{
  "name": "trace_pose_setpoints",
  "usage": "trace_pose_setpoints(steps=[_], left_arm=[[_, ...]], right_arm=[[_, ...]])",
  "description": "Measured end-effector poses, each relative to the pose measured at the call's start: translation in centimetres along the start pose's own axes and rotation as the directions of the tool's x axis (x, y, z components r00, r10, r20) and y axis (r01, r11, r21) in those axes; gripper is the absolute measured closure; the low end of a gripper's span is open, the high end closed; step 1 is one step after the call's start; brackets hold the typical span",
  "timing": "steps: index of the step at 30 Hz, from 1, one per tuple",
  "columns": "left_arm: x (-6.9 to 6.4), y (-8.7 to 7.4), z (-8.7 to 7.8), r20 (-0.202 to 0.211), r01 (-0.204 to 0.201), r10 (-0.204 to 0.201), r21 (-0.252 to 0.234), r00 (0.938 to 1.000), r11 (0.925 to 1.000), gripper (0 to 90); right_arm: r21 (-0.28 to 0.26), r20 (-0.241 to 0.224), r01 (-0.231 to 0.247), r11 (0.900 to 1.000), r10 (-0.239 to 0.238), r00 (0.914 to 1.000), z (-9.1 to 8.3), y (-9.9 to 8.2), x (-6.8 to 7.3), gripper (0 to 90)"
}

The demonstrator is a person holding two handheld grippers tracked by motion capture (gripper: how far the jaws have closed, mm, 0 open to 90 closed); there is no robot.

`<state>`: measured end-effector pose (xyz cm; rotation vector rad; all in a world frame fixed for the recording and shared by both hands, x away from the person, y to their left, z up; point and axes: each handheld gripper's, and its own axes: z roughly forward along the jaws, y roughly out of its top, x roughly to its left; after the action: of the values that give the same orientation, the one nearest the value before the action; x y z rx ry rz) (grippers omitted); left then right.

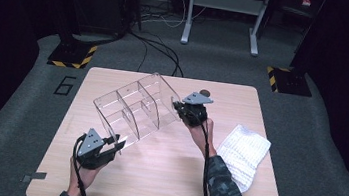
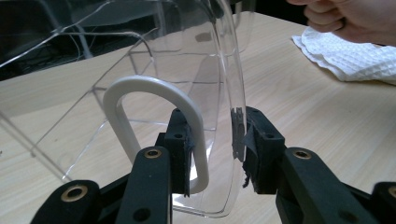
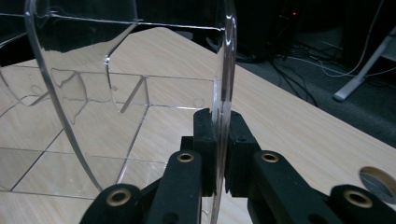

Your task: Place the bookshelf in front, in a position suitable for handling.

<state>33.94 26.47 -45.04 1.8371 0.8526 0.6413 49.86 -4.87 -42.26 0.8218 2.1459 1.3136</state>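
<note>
A clear acrylic organizer (image 1: pixel 133 105) with several compartments is held tilted over the wooden table (image 1: pixel 151 186), one gripper at each end. My left gripper (image 1: pixel 119 144) is at its near left end. In the left gripper view that gripper (image 2: pixel 215 135) is shut on the organizer (image 2: pixel 187 46): one pad presses a white loop handle (image 2: pixel 140 86), the other the curved clear wall. My right gripper (image 1: pixel 177 106) holds the far right end. In the right gripper view that gripper (image 3: pixel 217 126) is shut on a thin clear side wall of the organizer (image 3: pixel 93 93), with pads tight on both faces.
A folded white waffle cloth (image 1: pixel 244 152) lies on the right side of the table and also appears as the cloth (image 2: pixel 355 56) beyond my right hand (image 2: pixel 345 18). A small round object (image 1: pixel 205 92) sits behind the right gripper. Cables and stands cover the floor behind the table.
</note>
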Motion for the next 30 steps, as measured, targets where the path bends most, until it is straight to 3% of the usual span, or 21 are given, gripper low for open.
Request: trace_pose_setpoints(steps=[1, 4, 14, 16, 20, 30], left_arm=[[0.0, 0.1, 0.3, -0.008, 0.003, -0.003, -0.02, 1.0, 0.9998, 66.6], [0.2, 0.6, 0.7, 0.005, -0.004, 0.004, -0.002, 1.0, 1.0, 66.7], [0.7, 1.9, 2.3, -0.015, 0.021, -0.021, -0.024, 0.9997, 0.9995, 68.4], [0.7, 2.1, 2.6, -0.025, 0.035, -0.036, -0.036, 0.9991, 0.9988, 68.9], [0.9, 2.2, 3.2, -0.042, 0.037, -0.038, -0.02, 0.9984, 0.9991, 69.6], [1.4, 2.4, 4.6, -0.085, 0.063, -0.066, -0.036, 0.9942, 0.9973, 71.9]], right_arm=[[-0.008, 0.009, 0.001, 1.0, -0.001, 1.0, -0.4, 0.0, -0.1, 85.5], [-0.016, 0.027, -0.011, 0.9998, 0.012, 0.9996, -1.6, -0.3, -0.3, 85.0], [-0.039, 0.057, -0.06, 0.9975, 0.062, 0.9965, -5.1, -1.4, -0.7, 82.6], [-0.049, 0.073, -0.084, 0.9953, 0.087, 0.9935, -5.5, -1.6, -0.5, 82.2], [-0.061, 0.078, -0.085, 0.9945, 0.089, 0.993, -6.4, -2.1, -0.3, 81.0], [-0.08, 0.057, -0.128, 0.9886, 0.132, 0.9896, -7.4, -3.3, 0.0, 78.6]])
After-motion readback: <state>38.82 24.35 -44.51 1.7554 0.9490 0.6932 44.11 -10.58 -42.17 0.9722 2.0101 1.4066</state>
